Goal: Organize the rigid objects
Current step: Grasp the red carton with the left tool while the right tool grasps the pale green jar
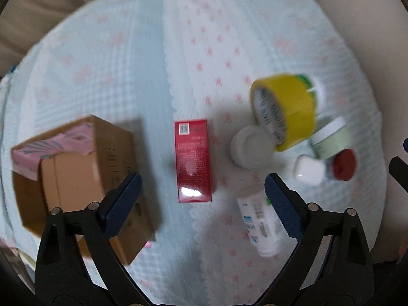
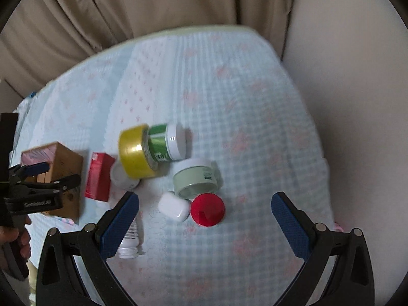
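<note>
On a pale blue quilted cloth lies a red carton (image 1: 193,160), with my left gripper (image 1: 202,179) open above it and its blue pads on either side, not touching it. An open cardboard box (image 1: 76,178) with a pink packet inside stands to the left. To the right are a yellow tape roll (image 1: 283,109), a white round jar (image 1: 251,148), a pale green jar (image 1: 331,137), a white tube (image 1: 257,224), a small white case (image 1: 309,169) and a red cap (image 1: 344,164). My right gripper (image 2: 205,199) hangs open over the red cap (image 2: 207,210) and white case (image 2: 174,206), holding nothing.
Beige curtains (image 2: 127,12) hang behind the cloth's far edge, and a pale wall (image 2: 357,102) runs along its right side. A green jar (image 2: 165,142) leans against the tape roll (image 2: 135,153). A hand (image 2: 15,239) holds the left gripper (image 2: 58,174) by the cardboard box (image 2: 66,163).
</note>
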